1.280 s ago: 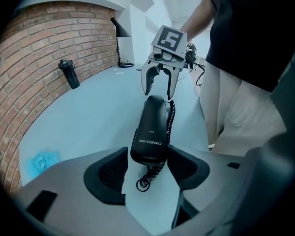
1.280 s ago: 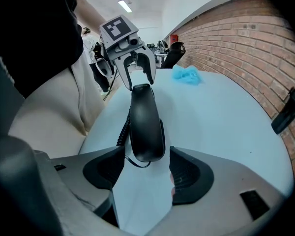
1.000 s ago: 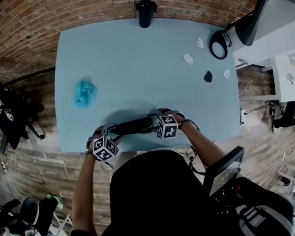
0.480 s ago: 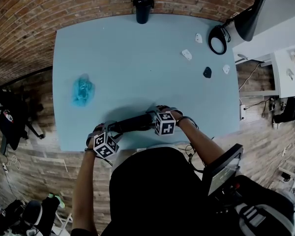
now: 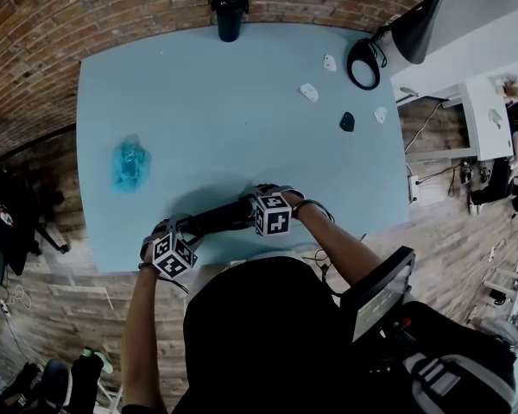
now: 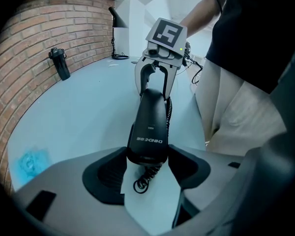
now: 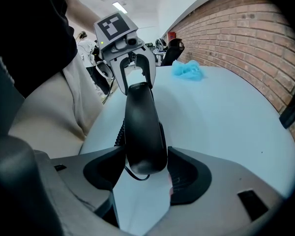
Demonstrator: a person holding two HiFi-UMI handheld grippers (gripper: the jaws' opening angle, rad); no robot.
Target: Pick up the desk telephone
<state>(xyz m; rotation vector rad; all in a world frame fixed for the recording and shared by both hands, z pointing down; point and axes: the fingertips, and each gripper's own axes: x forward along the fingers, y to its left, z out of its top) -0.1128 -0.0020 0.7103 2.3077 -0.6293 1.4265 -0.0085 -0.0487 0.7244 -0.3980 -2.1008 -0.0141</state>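
Observation:
A black telephone handset (image 5: 220, 218) hangs level over the light-blue table's (image 5: 242, 136) near edge, held at both ends. My left gripper (image 5: 190, 229) is shut on its left end; in the left gripper view both dark pads press the handset (image 6: 150, 127), and a coiled cord (image 6: 142, 180) dangles under it. My right gripper (image 5: 252, 208) is shut on the other end; in the right gripper view the handset (image 7: 143, 132) sits tight between the pads. Each gripper view shows the other gripper at the handset's far end: the right gripper (image 6: 155, 80) and the left gripper (image 7: 135, 75). No telephone base shows.
A crumpled blue cloth (image 5: 129, 164) lies at the table's left. A black cup (image 5: 230, 14) stands at the far edge. Small white pieces (image 5: 309, 91) and a small black one (image 5: 347, 122) lie far right, by a lamp base (image 5: 361, 63). The person's body is close behind the grippers.
The head view has drifted, so the table sits further left in the picture. Both grippers keep the same hold on the handset, near the table's front edge.

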